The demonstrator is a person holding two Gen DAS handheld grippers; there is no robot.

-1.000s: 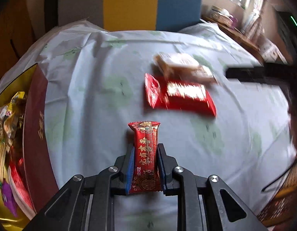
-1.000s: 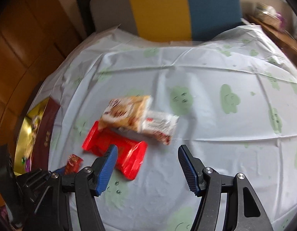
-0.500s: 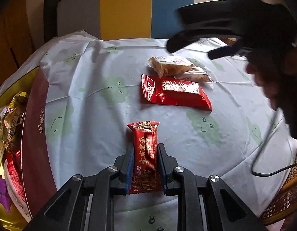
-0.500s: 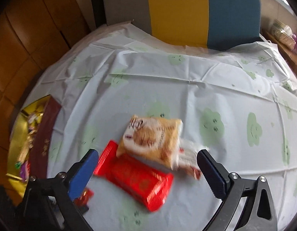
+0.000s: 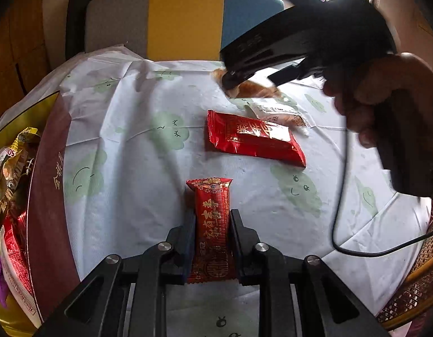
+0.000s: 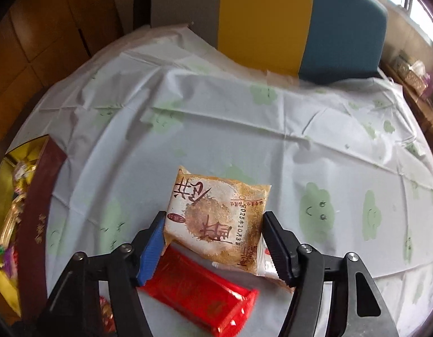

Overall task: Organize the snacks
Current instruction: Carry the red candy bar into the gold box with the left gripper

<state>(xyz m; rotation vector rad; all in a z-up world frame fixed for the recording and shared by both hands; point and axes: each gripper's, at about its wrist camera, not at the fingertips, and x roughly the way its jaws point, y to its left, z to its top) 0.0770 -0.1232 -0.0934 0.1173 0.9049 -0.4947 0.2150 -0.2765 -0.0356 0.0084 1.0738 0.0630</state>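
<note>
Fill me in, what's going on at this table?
A person with a handheld gripper in each hand is sorting snacks on a table covered with a white cloth with green clouds. The left gripper is shut on a small red bar-shaped foil packet. The right gripper has just been closing around a beige square pastry packet, its pads at the packet's two sides. A larger flat red packet lies on the cloth, and a gold and maroon box with snacks in it sits at the left.
</note>
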